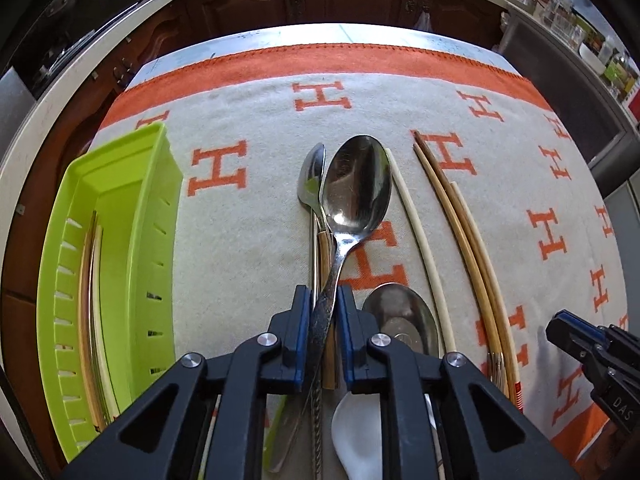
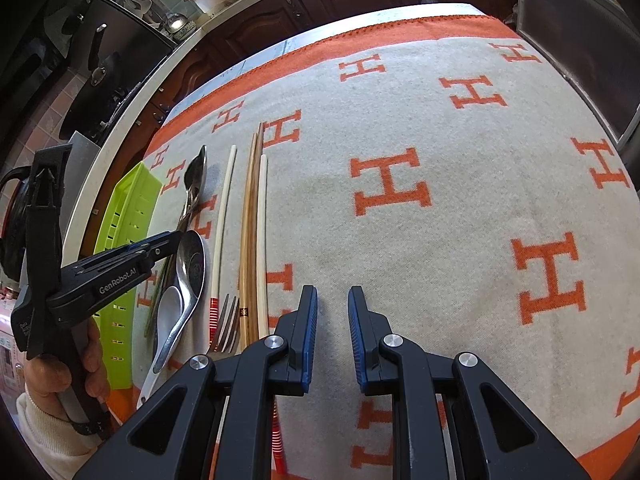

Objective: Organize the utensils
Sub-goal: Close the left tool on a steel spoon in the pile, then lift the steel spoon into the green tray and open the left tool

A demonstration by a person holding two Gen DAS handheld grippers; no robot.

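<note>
Much bare cloth (image 2: 460, 240) beside chopsticks (image 2: 252, 232).

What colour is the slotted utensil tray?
Lime green. The tray shows best in the left wrist view, at the left of the cloth.

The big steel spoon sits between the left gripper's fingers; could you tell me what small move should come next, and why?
Probably lift it straight up. The left gripper has its blue pads against the big spoon's handle, while the spoon overlaps a smaller spoon. A lift should free it before it is carried left to the green tray, which already holds some sticks.
</note>
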